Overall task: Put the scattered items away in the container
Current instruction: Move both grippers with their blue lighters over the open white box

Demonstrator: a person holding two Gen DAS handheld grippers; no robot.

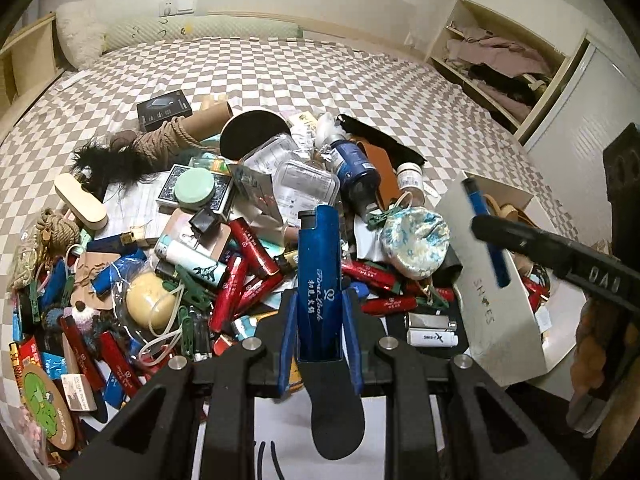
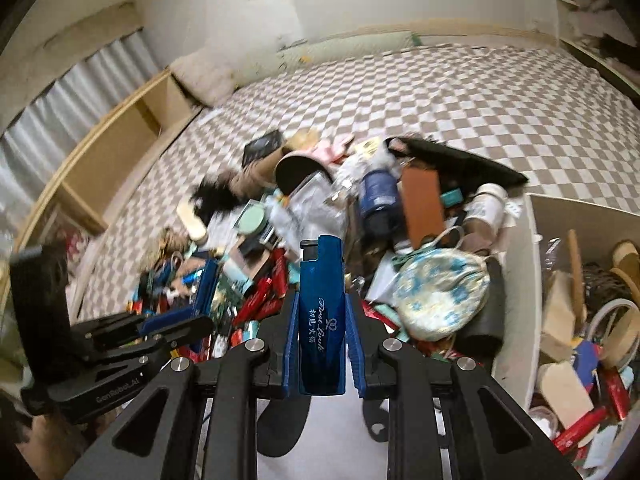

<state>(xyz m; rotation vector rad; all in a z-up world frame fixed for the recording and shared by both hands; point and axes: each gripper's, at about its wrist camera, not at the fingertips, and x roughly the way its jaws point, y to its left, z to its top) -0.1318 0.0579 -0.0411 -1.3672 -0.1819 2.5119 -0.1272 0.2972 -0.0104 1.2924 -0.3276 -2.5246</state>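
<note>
Left wrist view: a blue lighter (image 1: 319,276) is pinched upright in the left tool (image 1: 319,304); another blue lighter (image 2: 321,320) is clamped in the right tool (image 2: 321,320). The box (image 1: 496,312) lies to the right of the left tool. A smooth lighter could be lost onto the pile (image 1: 208,248) on the bed (image 1: 280,68) if tilted early.
</note>
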